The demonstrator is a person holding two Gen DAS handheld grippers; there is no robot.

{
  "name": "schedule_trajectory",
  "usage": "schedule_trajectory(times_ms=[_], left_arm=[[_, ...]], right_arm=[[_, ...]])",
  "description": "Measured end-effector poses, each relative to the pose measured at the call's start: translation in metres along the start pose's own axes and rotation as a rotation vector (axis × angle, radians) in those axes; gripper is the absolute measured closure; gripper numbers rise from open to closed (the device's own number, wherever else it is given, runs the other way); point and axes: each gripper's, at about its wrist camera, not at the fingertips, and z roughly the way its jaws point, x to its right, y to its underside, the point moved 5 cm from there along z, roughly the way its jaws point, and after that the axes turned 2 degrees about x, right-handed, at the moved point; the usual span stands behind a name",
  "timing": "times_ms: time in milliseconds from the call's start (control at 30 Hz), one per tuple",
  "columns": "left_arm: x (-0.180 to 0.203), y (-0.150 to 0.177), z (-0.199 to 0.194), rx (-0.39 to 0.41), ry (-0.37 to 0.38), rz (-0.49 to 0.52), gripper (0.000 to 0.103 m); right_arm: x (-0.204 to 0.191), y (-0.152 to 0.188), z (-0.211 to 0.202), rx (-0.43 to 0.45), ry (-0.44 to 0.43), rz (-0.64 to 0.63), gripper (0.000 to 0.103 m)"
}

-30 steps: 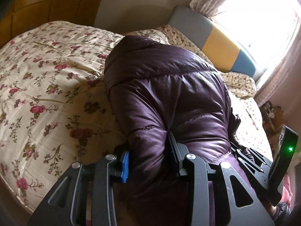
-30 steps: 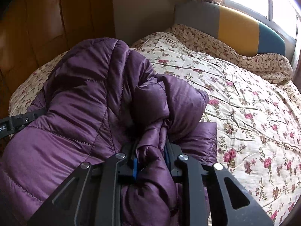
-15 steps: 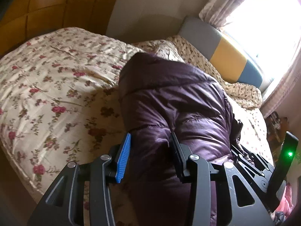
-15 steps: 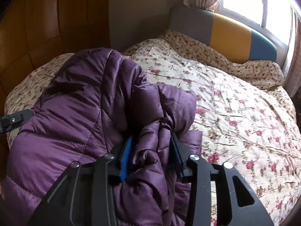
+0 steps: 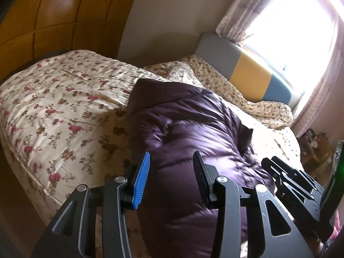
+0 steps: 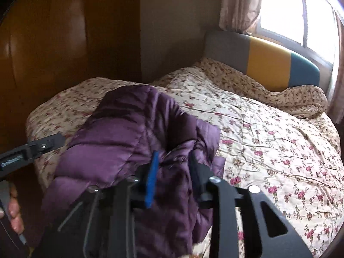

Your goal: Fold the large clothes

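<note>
A purple puffer jacket (image 5: 189, 129) lies in a folded heap on the floral bed near its front edge; it also shows in the right wrist view (image 6: 129, 139). My left gripper (image 5: 171, 167) is open above the jacket's near end, with nothing between its fingers. My right gripper (image 6: 173, 163) is open too, raised just over the jacket's bunched right part. The right gripper's body shows at the lower right of the left wrist view (image 5: 296, 185), and the left gripper shows at the left edge of the right wrist view (image 6: 32, 148).
The bed has a floral quilt (image 6: 268, 139) and a grey, yellow and blue headboard (image 6: 268, 62) under a bright window (image 6: 301, 17). A wooden wardrobe (image 5: 43, 17) stands to the left. Clutter (image 5: 316, 144) sits by the bed's right side.
Both grippers opened, let go of the jacket and drew back and up. The jacket now rests on the bed.
</note>
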Motion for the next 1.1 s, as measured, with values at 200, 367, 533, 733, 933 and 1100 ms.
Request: schedule_trajectory(times_ms=[200, 367, 533, 733, 933, 1100], left_arm=[[0.017, 0.022, 0.000, -0.040, 0.017, 0.045, 0.062], [0.025, 0.036, 0.003, -0.050, 0.000, 0.087, 0.062], [0.027, 0.041, 0.007, -0.054, -0.012, 0.114, 0.062], [0.029, 0.043, 0.009, -0.057, -0.018, 0.128, 0.062], [0.030, 0.045, 0.012, -0.062, -0.020, 0.138, 0.062], [0.030, 0.045, 0.013, -0.066, -0.018, 0.139, 0.062]], right_arm=[[-0.010, 0.024, -0.009, -0.057, -0.026, -0.030, 0.089], [-0.001, 0.045, 0.000, -0.120, 0.002, -0.022, 0.093], [0.004, 0.057, 0.010, -0.156, 0.021, -0.018, 0.093], [0.007, 0.062, 0.018, -0.176, 0.037, -0.019, 0.093], [0.003, 0.064, 0.027, -0.194, 0.055, -0.028, 0.093], [0.001, 0.060, 0.028, -0.202, 0.059, -0.015, 0.091]])
